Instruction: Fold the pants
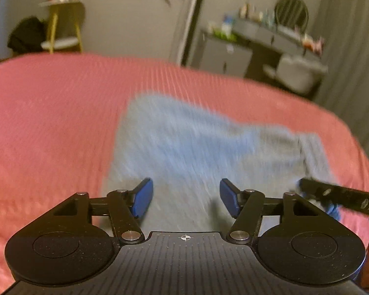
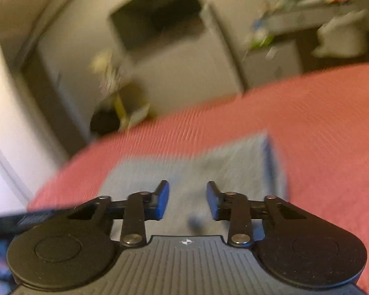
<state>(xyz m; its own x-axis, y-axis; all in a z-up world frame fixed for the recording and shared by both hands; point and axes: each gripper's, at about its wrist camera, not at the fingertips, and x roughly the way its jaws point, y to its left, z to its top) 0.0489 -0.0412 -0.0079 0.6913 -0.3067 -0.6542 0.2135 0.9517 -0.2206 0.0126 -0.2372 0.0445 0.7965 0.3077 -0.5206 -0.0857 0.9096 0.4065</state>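
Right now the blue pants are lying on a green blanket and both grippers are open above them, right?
Not quite. The blanket is pink-red, not green, as the left wrist view shows. The blue pants do lie on it, with the left gripper and right gripper open above them.

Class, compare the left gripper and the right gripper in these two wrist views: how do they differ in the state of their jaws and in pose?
The left gripper has its jaws wider apart than the right gripper. The left gripper's view shows the bed roughly level; the right gripper's view shows it tilted, so the right is rolled. Shared: both have blue pads, both are above the light blue pants, and neither has cloth between its jaws.
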